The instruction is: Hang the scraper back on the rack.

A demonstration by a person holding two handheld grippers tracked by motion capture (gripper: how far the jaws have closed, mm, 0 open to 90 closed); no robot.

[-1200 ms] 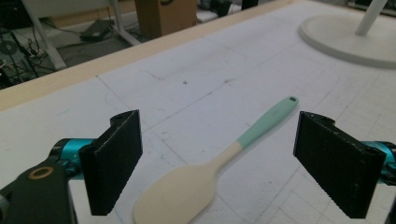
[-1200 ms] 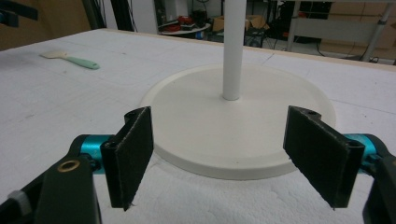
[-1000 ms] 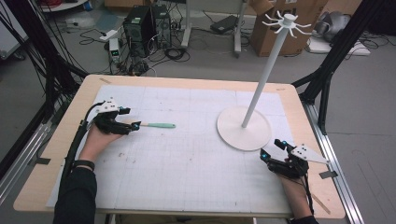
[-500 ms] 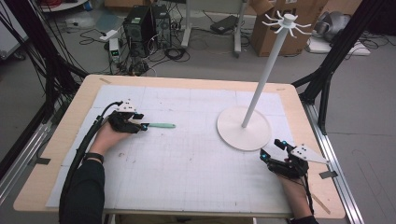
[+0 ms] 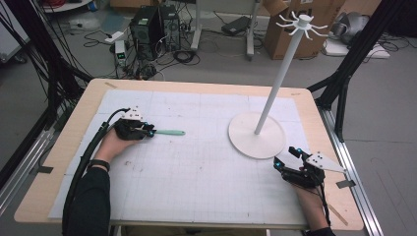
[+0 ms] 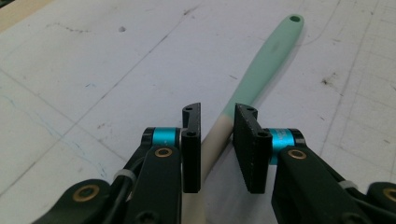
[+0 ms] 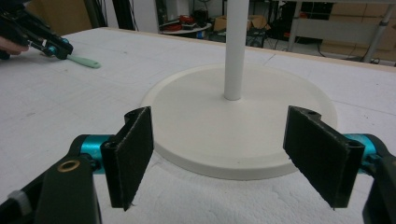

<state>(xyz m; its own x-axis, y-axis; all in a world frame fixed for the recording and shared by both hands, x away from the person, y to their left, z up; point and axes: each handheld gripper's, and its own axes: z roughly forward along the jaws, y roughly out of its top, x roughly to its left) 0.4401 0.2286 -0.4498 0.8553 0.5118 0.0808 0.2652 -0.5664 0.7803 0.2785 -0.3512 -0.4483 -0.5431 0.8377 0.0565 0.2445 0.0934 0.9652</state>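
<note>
A utensil (image 5: 169, 132) with a mint-green handle and a cream part lies on the white gridded mat (image 5: 196, 172) at the left. My left gripper (image 5: 150, 131) is at its cream end. In the left gripper view the jaws press on both sides of the utensil (image 6: 254, 79), gripper (image 6: 217, 135) shut on it, with the green end and its hole pointing away. My right gripper (image 5: 286, 157) rests at the right near the front, open wide and holding nothing. In the right gripper view that gripper (image 7: 229, 154) faces the white stand's round base (image 7: 196, 121).
The white stand has a tall tilted-looking pole (image 5: 278, 78) with a ring of hooks (image 5: 301, 22) on top, and its base (image 5: 246, 140) sits right of centre. The wooden table edge (image 5: 74, 132) frames the mat. Cables and computers lie on the floor behind.
My left gripper slid right along the mat to the utensil's near end and closed on it. The right gripper stayed where it was.
</note>
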